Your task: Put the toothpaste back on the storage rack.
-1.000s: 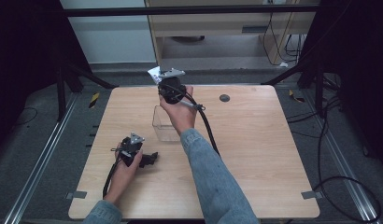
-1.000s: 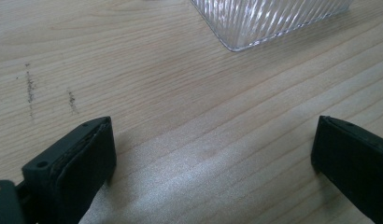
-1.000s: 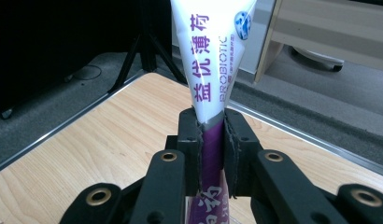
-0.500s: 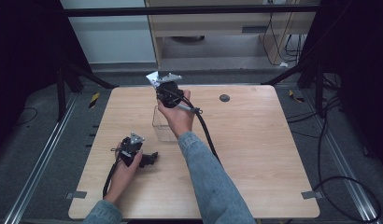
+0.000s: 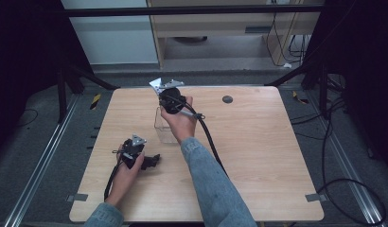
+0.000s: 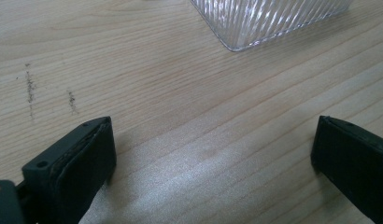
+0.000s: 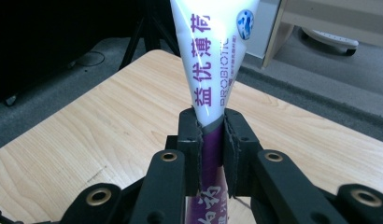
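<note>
The right gripper [image 7: 212, 135] is clamped on a white and purple tube [image 7: 213, 56], held above the clear box [image 5: 164, 126] that stands near the middle of the surface [image 5: 258, 142], toward its far edge. The left gripper [image 6: 213, 154] rests with jaws wide apart and nothing between them, near the surface's front left corner, just beside the box.

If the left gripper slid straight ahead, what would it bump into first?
Probably the clear ribbed box. The left gripper rests open on the table, with bare wood ahead. The box sits a little to one side, so the gripper might just clip its corner.
</note>
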A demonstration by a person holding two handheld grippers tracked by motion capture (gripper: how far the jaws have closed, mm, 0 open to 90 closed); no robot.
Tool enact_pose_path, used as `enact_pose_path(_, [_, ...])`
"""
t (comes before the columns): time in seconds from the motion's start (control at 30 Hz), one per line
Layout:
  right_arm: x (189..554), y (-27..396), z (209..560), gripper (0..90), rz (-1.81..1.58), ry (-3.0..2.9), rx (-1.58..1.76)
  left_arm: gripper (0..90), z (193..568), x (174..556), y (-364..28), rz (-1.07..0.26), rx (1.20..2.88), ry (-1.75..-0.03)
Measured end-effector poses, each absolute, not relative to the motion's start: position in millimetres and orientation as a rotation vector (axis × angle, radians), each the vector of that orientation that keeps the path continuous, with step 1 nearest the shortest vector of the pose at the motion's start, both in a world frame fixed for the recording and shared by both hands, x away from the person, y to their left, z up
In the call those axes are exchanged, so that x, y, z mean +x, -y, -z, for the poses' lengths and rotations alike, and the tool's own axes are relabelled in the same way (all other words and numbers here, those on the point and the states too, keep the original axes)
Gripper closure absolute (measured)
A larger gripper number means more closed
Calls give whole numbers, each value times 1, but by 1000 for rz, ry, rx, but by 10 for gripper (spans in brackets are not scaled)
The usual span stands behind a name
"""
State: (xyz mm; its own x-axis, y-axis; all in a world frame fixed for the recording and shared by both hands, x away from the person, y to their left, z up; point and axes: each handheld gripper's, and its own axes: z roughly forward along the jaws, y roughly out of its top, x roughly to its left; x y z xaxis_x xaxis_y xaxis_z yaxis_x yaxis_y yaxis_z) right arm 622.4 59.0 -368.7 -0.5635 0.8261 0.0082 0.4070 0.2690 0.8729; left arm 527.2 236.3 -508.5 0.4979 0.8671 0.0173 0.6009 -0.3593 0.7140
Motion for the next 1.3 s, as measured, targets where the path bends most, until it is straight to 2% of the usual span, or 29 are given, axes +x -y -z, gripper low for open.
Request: enact_pose_path(1.3, [611, -61, 394, 788, -1207, -2133, 1101, 0, 509, 527, -236, -525, 2090, -1199])
